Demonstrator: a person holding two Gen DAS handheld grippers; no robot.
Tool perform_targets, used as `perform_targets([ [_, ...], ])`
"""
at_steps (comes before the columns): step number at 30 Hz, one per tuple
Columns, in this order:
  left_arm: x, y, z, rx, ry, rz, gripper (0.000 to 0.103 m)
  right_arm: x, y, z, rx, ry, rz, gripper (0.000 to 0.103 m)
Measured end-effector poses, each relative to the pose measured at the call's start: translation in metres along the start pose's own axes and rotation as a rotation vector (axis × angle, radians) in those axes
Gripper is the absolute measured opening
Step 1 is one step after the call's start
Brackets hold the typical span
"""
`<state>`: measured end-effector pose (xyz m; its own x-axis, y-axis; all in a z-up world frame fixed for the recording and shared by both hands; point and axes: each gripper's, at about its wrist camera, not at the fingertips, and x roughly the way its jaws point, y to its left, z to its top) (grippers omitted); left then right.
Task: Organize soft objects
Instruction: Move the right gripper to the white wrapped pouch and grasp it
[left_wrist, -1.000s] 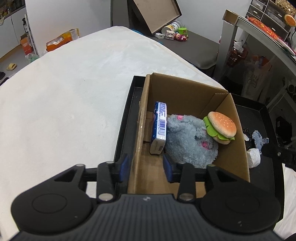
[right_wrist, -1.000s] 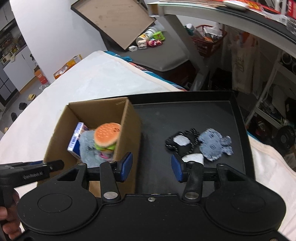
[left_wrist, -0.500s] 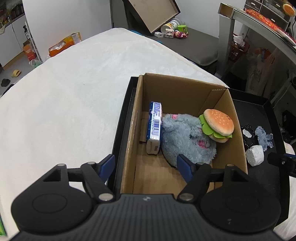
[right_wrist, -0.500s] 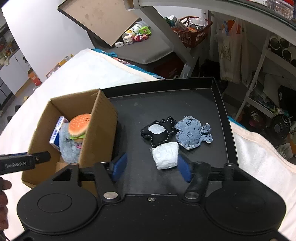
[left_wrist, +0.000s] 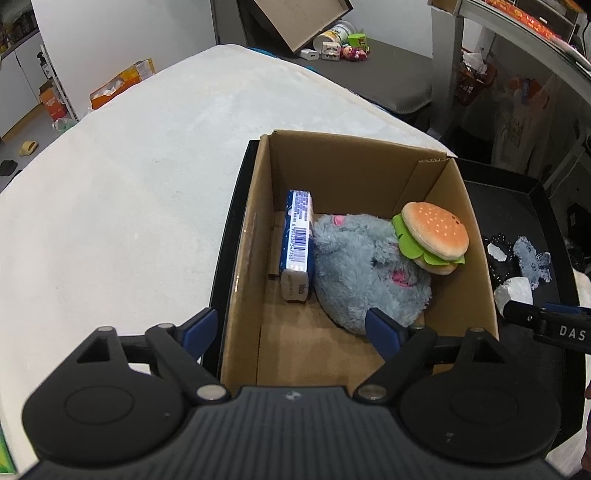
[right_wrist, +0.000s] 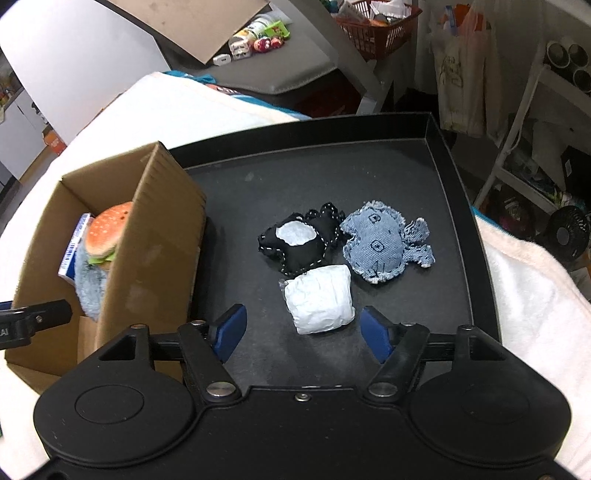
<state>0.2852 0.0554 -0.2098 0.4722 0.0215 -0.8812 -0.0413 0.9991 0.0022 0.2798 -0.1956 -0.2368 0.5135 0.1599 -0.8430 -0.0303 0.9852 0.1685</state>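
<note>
A cardboard box (left_wrist: 354, 162) stands on the left of a black tray (right_wrist: 317, 170). Inside it lie a grey plush (left_wrist: 365, 269), a burger plush (left_wrist: 432, 236) and a blue-white packet (left_wrist: 297, 243). My left gripper (left_wrist: 291, 328) hovers over the box's near left wall, jaws opening, nothing pressed between them. On the tray lie a white wrapped bundle (right_wrist: 319, 301), a black stitched pouch (right_wrist: 299, 243) and a denim toy (right_wrist: 384, 245). My right gripper (right_wrist: 303, 330) sits just short of the white bundle, jaws opening wide of it, not touching.
The tray rests on a white fleece-covered surface (left_wrist: 129, 184). Its raised rim (right_wrist: 461, 192) borders the right side. Beyond are a grey bench (right_wrist: 280, 70) with small items, a red basket (right_wrist: 376, 18) and wire shelving (right_wrist: 546, 110). My right gripper's finger (left_wrist: 546, 321) shows in the left wrist view.
Both grippers' jaws have spread wider. The right gripper has dropped toward the tray, bringing the white bundle between its fingers' line. The left has shifted slightly along the box's left wall.
</note>
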Motion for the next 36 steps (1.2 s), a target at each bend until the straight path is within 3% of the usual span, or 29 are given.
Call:
perform_targets([
  [9,0.004,-0.004,0.000,0.012,0.019,0.010,0.086,0.012,0.004,-0.001,-0.028,0.025,-0.010,0.065],
  [11,0.005,-0.005,0.000,0.016,0.020,0.012,0.086,0.015,0.003,-0.002,-0.023,0.043,-0.008,0.037],
  [12,0.005,-0.006,0.000,0.018,0.022,0.011,0.086,0.017,0.001,-0.002,-0.015,0.060,-0.011,0.036],
  [36,-0.017,0.014,-0.005,-0.010,-0.012,-0.059,0.086,-0.050,0.025,0.006,-0.045,-0.088,-0.003,0.035],
])
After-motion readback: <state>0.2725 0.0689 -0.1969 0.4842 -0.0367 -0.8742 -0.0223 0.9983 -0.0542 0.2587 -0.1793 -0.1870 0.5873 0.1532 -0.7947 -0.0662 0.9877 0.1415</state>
